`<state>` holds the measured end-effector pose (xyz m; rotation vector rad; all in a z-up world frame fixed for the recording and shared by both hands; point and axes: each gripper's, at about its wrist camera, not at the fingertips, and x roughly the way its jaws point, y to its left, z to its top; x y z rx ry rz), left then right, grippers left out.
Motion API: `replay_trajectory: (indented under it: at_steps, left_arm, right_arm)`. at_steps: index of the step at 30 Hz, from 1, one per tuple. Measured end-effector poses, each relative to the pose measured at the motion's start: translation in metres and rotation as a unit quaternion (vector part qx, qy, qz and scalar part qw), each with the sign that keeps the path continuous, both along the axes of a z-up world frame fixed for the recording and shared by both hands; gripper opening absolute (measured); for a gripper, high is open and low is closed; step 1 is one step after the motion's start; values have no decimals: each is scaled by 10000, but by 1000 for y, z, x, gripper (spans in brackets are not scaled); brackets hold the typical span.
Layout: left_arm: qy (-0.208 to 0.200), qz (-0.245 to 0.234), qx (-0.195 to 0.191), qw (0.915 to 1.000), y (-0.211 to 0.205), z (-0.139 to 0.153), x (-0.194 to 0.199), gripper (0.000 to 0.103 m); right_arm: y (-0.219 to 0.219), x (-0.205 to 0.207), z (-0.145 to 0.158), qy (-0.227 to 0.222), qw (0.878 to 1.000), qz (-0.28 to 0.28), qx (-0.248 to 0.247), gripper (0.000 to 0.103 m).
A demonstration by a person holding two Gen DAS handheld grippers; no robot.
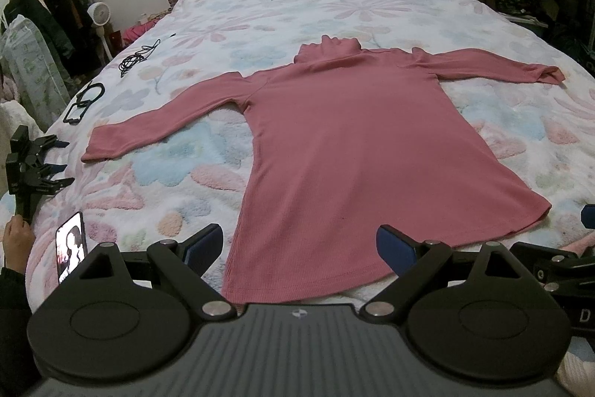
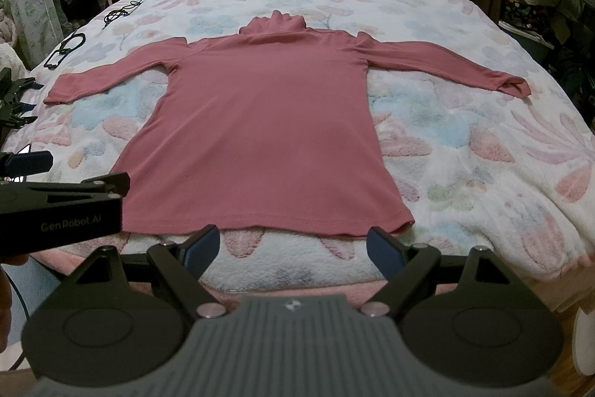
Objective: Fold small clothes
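Pink top (image 2: 260, 121) spread flat mid-bed, hem at the near edge of my bed (image 2: 465, 151), sleeves out to both sides, my left gripper (image 1: 299, 250) wide apart over the hem, holding nothing, right gripper (image 2: 293, 248) wide apart, empty, just short of the hem

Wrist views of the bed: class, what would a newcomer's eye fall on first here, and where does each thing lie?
First, the pink turtleneck top, spread flat with both sleeves out across the middle of the floral blanket, hem nearest the cameras. Next, the open left gripper and open right gripper low in their own views, holding nothing. Then the lit phone near the bed's left edge.
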<state>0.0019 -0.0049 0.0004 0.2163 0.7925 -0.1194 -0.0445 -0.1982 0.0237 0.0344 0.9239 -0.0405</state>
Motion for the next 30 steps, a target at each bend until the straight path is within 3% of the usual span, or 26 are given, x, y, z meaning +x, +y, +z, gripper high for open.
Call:
replay_trajectory:
  at_steps: [30]
  left_arm:
    - [29, -29, -48, 10000, -6, 2, -1, 103]
  right_arm:
    - [-7, -1, -2, -15, 10000, -45, 3, 82]
